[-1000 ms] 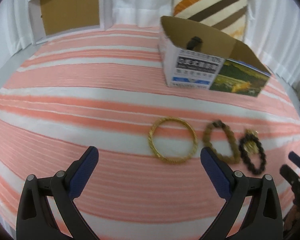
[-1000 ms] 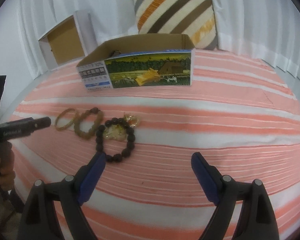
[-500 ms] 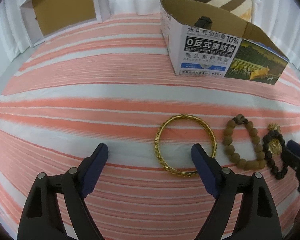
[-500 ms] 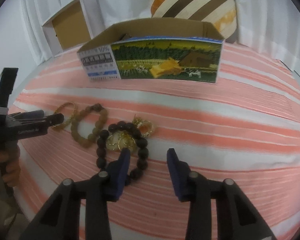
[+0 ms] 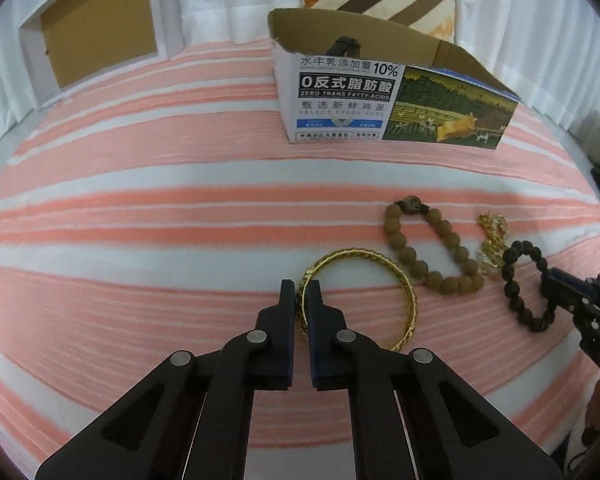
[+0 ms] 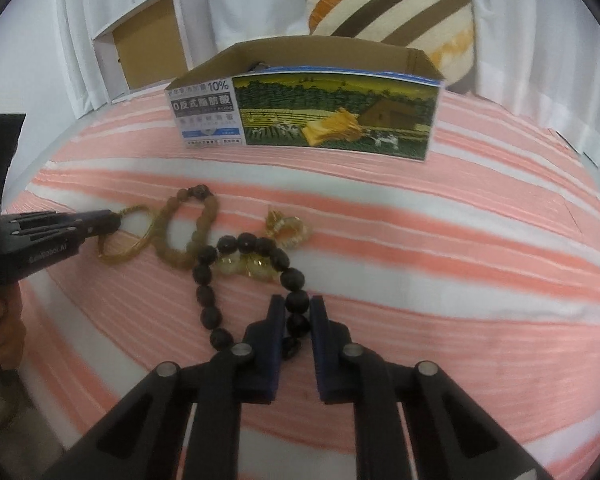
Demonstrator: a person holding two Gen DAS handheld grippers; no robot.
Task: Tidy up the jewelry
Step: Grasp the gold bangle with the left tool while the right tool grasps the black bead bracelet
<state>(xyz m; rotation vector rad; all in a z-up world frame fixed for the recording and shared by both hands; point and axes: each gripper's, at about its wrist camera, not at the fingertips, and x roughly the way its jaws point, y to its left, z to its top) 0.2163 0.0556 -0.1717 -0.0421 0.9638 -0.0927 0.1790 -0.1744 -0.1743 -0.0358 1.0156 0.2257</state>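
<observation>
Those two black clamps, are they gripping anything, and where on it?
Yes. The left gripper pinches the gold bangle at its near-left rim. The right gripper pinches the black bead bracelet on its near-right beads.

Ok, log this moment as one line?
left tongs: shut on gold bangle | right tongs: shut on black bead bracelet | brown bead bracelet: untouched | box: behind

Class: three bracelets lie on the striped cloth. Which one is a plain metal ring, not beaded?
The gold bangle, leftmost in the left wrist view: one solid hoop, while the brown bracelet and the black bracelet are strings of beads.
</observation>
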